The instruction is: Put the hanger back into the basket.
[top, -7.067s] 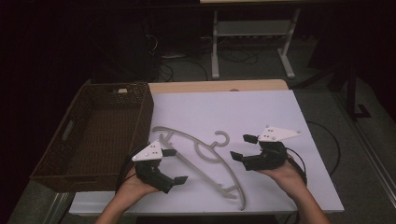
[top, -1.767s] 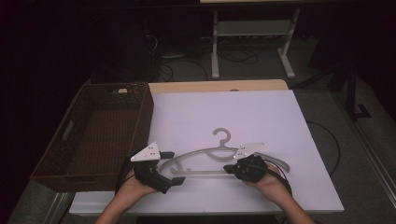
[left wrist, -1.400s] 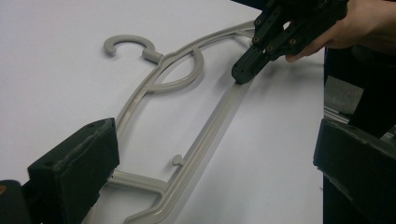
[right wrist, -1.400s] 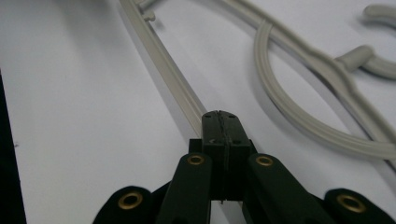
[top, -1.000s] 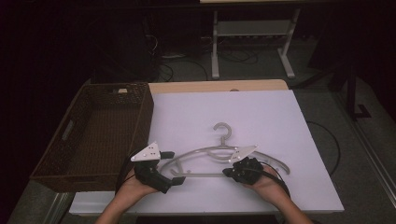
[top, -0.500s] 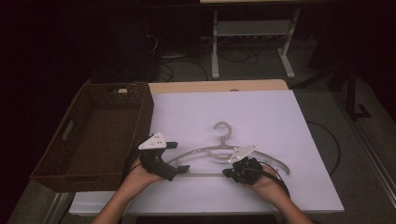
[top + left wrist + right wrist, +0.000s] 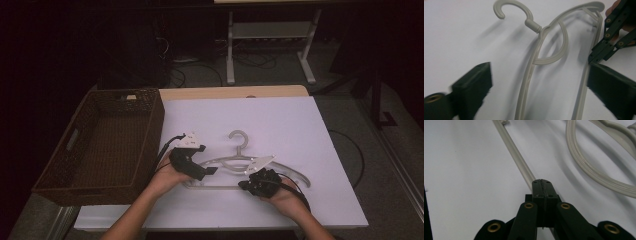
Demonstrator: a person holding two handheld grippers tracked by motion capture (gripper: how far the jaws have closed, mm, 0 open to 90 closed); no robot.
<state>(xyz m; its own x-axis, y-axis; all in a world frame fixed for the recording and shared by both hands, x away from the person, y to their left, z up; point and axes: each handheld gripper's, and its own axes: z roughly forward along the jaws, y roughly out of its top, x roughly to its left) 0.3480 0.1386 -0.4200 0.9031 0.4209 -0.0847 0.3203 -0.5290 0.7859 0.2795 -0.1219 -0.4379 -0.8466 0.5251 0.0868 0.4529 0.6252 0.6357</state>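
A pale grey plastic hanger [image 7: 235,162] lies flat on the white table sheet [image 7: 300,125], hook pointing away from me. My right gripper [image 7: 243,185] is shut on the hanger's straight bottom bar [image 7: 516,157]; in the right gripper view its jaws [image 7: 541,183] meet around that bar. My left gripper [image 7: 207,172] hovers over the hanger's left half, open. In the left gripper view its wide-spread jaws [image 7: 537,85] straddle the hanger's curved arm [image 7: 529,75] and bottom bar, with the right gripper [image 7: 611,37] at the upper right.
A dark wicker basket [image 7: 156,125] stands at the table's left side, close to my left hand. Bare white sheet stretches beyond and to the right of the hanger. A metal rack [image 7: 270,30] and cables sit on the floor behind the table.
Since the oldest frame my right gripper has shut on the bottom bar and turned the hanger level. In the last half second my left gripper has moved right, over the hanger's left half.
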